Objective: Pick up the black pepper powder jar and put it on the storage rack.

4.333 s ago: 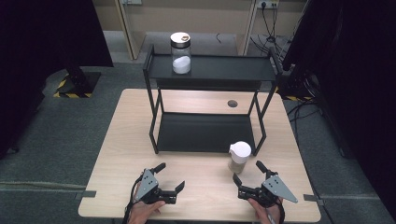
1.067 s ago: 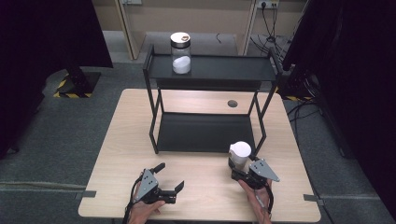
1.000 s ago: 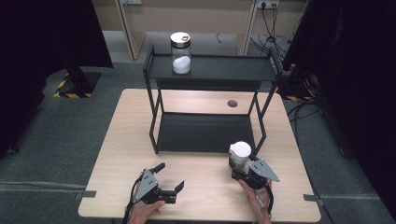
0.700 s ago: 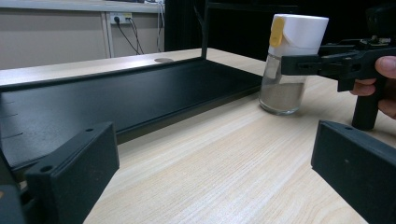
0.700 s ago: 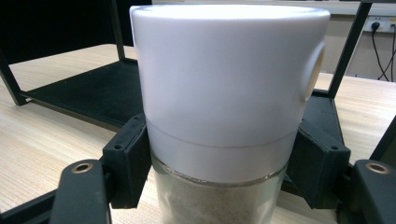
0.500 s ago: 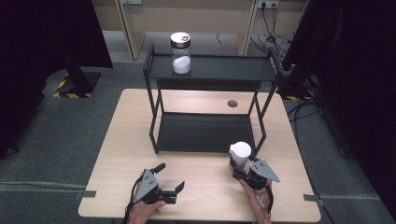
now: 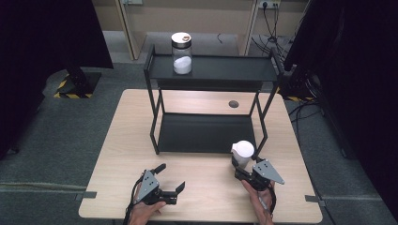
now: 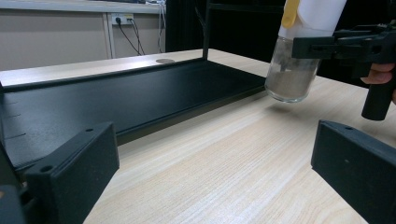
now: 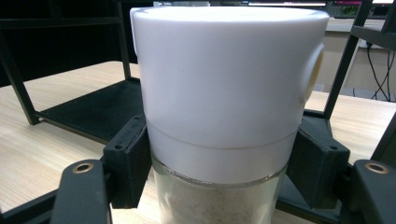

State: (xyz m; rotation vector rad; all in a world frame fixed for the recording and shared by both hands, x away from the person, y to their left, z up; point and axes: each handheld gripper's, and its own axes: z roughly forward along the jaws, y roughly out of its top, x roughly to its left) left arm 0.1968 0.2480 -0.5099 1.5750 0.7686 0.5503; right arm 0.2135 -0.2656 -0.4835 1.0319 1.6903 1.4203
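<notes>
Light wood table [image 7: 202, 187] w/ a black two-level shelf [image 7: 211, 70] at its back half; a lidded jar [image 7: 181, 52] sits at the top shelf's left end. Your right gripper [image 7: 240, 165] is clamped on a white-capped glass jar [image 7: 242, 152] just below the cap, near the shelf's front right leg; the jar is tilted and lifted off the wood. Your left gripper [image 7: 170, 179] rests by the table's front edge, jaws spread wide, holding nothing.
</notes>
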